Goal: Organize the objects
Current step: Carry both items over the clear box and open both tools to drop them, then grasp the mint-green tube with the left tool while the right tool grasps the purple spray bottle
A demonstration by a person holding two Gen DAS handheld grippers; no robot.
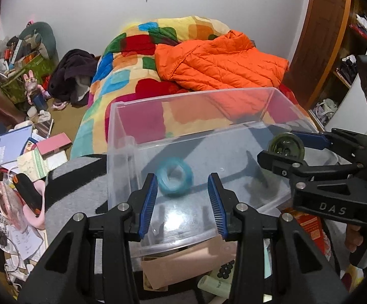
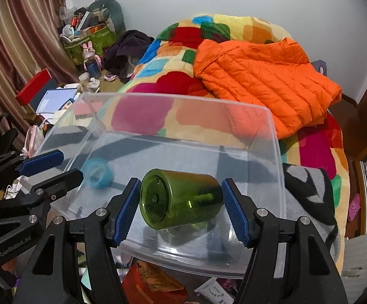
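A translucent olive-green cup (image 2: 180, 200) and a pale blue ring (image 2: 97, 170) are noted in a clear bin (image 2: 274, 152). The blanket (image 2: 163, 81) is patterned in multicoloured blocks; the jacket (image 2: 267, 81) is quilted orange. Blue pads (image 2: 126, 210) are seen on the black right tool (image 2: 180, 211).

Our left gripper (image 1: 182, 204) is matte black plastic, its two arms built as open triangular frames. Each finger carries a blue ribbed pad (image 1: 149, 206), and round silver screw heads (image 1: 122, 206) sit at the joints. Our right gripper (image 2: 180, 209) is the same build: black angular arms, blue ridged pads (image 2: 126, 215), silver pivot screws (image 2: 101, 212). Seen from the left wrist view, its side bears the raised letters "DAS" (image 1: 332, 209). From the right wrist view, the left gripper's flank shows pale lettering reading "GenRobot.AI" (image 2: 15, 248). A bit of bare skin (image 1: 354, 238) shows below the right gripper's body.
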